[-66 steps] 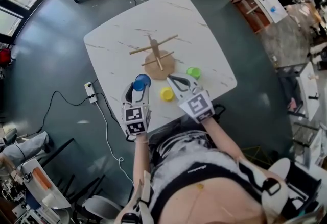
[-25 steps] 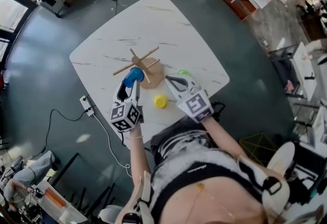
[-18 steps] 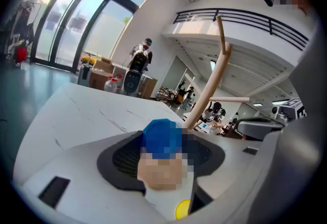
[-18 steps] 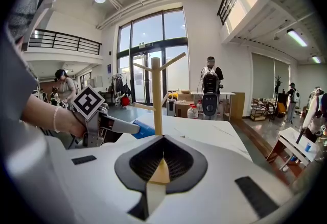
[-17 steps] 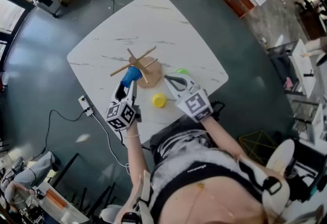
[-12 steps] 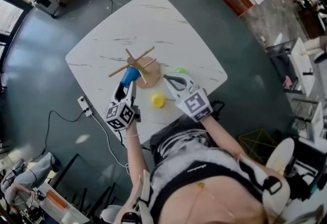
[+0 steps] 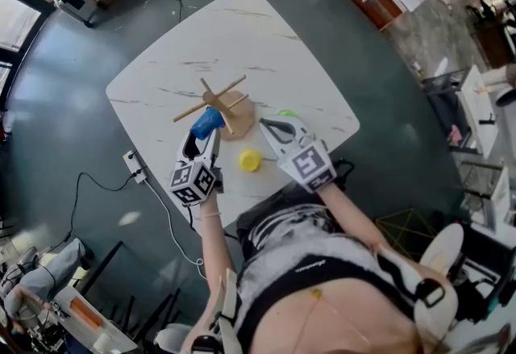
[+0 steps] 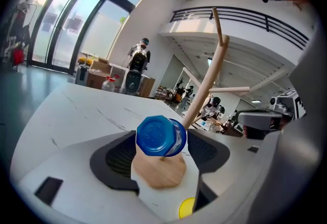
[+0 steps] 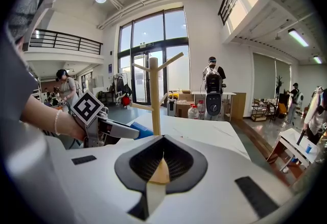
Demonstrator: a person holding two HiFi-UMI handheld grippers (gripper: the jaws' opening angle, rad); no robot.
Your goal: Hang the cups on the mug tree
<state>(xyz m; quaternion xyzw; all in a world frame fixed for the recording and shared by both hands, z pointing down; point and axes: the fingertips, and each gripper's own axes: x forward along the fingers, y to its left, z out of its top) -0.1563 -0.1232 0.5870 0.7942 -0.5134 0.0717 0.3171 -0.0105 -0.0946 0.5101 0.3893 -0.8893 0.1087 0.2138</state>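
Looks like the let-go step. Left gripper (image 7: 205, 137) with jaws just swung wide, flanking the blue cup (image 8: 161, 136) without seeming to squeeze it. Makes sense: cup slung on a lower peg of the mug tree (image 7: 211, 99), bottom facing the gripper, so probably no need for a grip. Likely worth backing straight out to avoid bumping that peg. Can't quite make out the handle's seat on the peg, though.

Tree planted around the middle of the tabletop (image 7: 242, 30), slightly toward the near edge. Right gripper (image 7: 269, 127) pressed together with nothing in it, parked just beside the tree's base, probably just waiting its turn. Green cup (image 7: 287, 114) tucked right behind its tips. Yellow cup (image 7: 251, 159) between the two grippers, close to the near edge. Guessing one of those two goes next.
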